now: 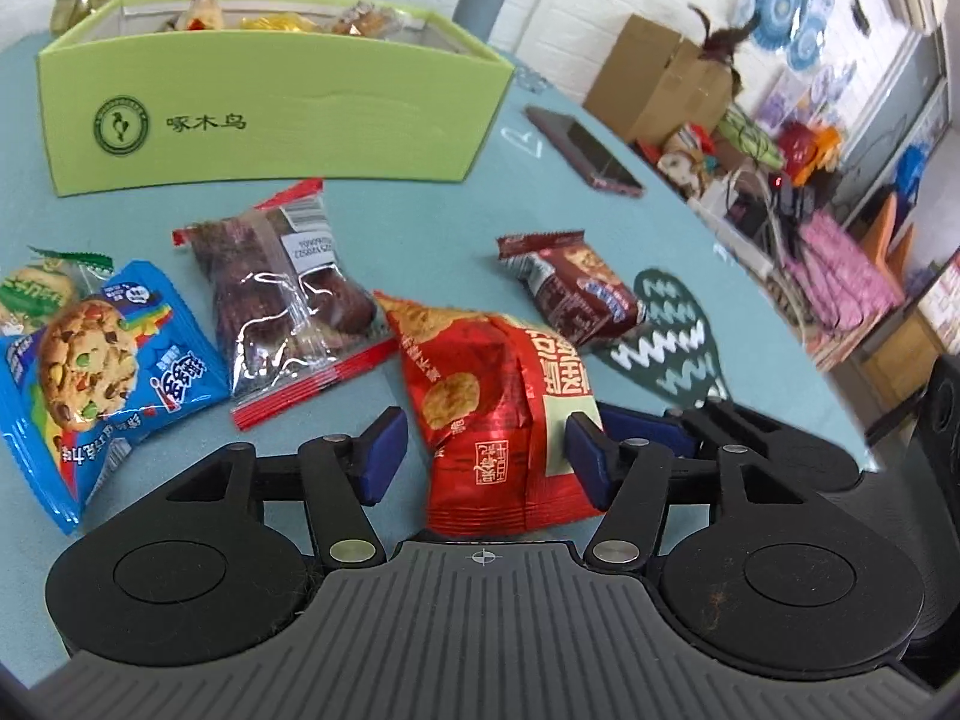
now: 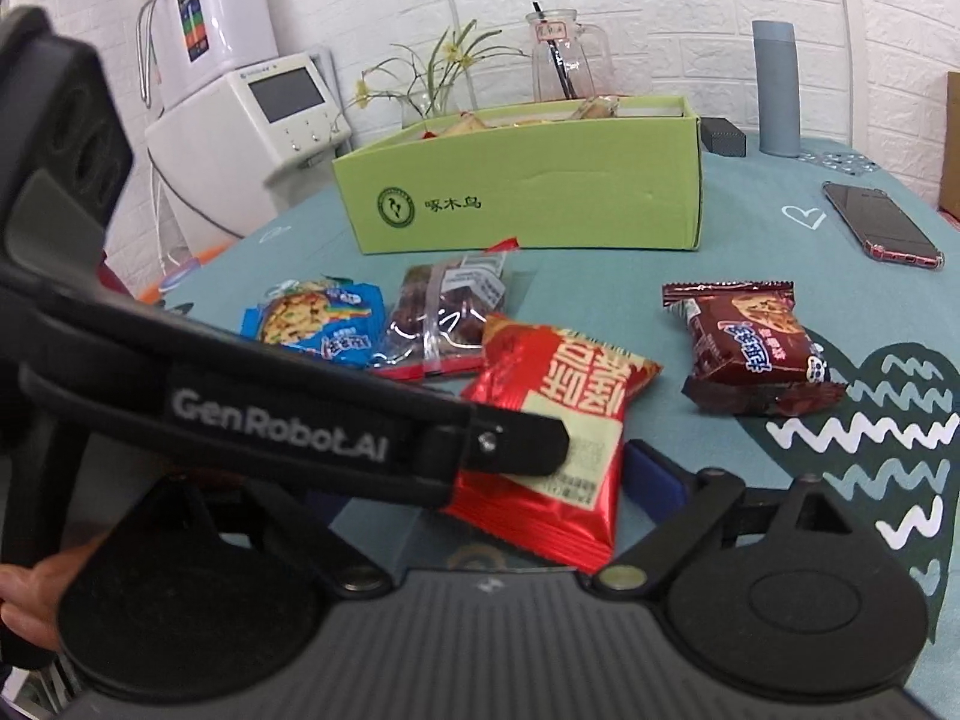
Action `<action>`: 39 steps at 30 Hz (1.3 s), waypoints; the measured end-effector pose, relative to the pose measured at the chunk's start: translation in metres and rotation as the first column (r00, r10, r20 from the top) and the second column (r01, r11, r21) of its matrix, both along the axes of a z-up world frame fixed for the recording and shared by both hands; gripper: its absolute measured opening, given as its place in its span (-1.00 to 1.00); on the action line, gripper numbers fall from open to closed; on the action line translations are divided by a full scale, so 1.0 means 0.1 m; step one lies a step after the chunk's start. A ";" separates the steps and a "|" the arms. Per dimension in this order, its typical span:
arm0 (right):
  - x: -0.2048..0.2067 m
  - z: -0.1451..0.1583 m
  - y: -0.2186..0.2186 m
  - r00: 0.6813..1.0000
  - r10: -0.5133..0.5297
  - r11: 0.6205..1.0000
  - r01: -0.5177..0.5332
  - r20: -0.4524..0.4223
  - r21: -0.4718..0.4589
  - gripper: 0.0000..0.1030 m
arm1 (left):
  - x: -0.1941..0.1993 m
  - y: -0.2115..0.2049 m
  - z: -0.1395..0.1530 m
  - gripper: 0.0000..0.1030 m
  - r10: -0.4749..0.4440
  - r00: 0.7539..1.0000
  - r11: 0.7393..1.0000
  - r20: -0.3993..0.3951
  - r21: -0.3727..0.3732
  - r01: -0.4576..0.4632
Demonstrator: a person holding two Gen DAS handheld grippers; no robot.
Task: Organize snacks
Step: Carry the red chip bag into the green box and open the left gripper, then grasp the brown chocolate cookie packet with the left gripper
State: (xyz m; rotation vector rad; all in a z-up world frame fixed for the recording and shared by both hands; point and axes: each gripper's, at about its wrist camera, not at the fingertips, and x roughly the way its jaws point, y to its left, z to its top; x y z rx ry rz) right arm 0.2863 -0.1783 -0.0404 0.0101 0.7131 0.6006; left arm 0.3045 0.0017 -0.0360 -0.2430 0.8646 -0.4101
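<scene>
1. My left tongs (image 1: 486, 450) sit w/ jaws apart, straddling the red snack packet (image 1: 498, 408). One blue pad looks to touch its side, the other stands clear, so no clamp. The pkt lies on the teal worktop (image 1: 420, 228).
2. My right tongs (image 2: 528, 480) are spread wide too, around the same red pkt from the other side. One finger is hidden behind the left tool's arm, but nothing is pinched that I can see.
3. Both pairs round one pkt: I judge it's lying loose between them, no grip yet either way.
4. Ahead of the left tongs: the clear pkt of dark snacks (image 1: 288, 300). Off to their left, the blue cookie pkt (image 1: 102, 372), w/ a green-edged one half under it.
5. Ahead-right of the left tongs: the brown cookie pkt (image 1: 570, 288), by the heart print.
6. Far ahead of both tongs: the green box (image 1: 270, 120), open top, some snacks already in. That's prob the goal bin, so loose pkts lie in front for easy reach.
7. Phone (image 1: 582, 150) lies well right of the box. Not mine to move.
</scene>
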 end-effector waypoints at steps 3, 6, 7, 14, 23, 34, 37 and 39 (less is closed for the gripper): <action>0.02 0.00 -0.02 1.000 0.002 1.000 -0.002 -0.011 0.008 0.83 | 0.02 0.02 0.00 -0.20 0.002 1.000 1.000 -0.012 -0.018 -0.002; 0.08 0.02 0.01 0.999 0.033 0.999 -0.034 -0.024 -0.014 0.83 | 0.01 0.02 0.00 -0.20 -0.002 1.000 1.000 -0.006 -0.019 0.001; 0.10 0.03 0.03 0.999 0.040 0.999 -0.040 -0.028 -0.014 0.82 | 0.00 0.02 -0.01 -0.21 -0.004 1.000 1.000 0.000 -0.016 0.004; 0.00 0.26 0.08 0.998 0.031 0.999 -0.030 0.054 -0.024 0.51 | -0.03 0.11 0.20 -0.57 -0.016 0.999 0.997 0.046 -0.073 0.019; 1.07 0.94 0.23 0.968 0.064 0.997 -0.054 0.243 -0.050 0.59 | 1.01 0.15 1.05 -0.55 0.007 0.978 0.997 0.206 -0.078 0.009; 2.15 0.89 0.20 0.975 0.021 1.000 -0.025 0.223 0.015 0.84 | 1.98 0.43 1.02 0.19 0.088 0.967 0.993 0.238 -0.095 -0.067; 1.96 0.94 -0.04 0.971 -0.009 0.999 0.000 0.239 0.040 0.82 | 1.76 0.48 1.10 0.29 0.107 0.948 0.993 0.299 -0.083 -0.086; 1.82 0.93 -0.15 0.971 -0.025 0.999 0.019 0.238 0.028 0.82 | 1.58 0.47 1.12 0.31 0.096 0.946 0.994 0.309 -0.080 -0.075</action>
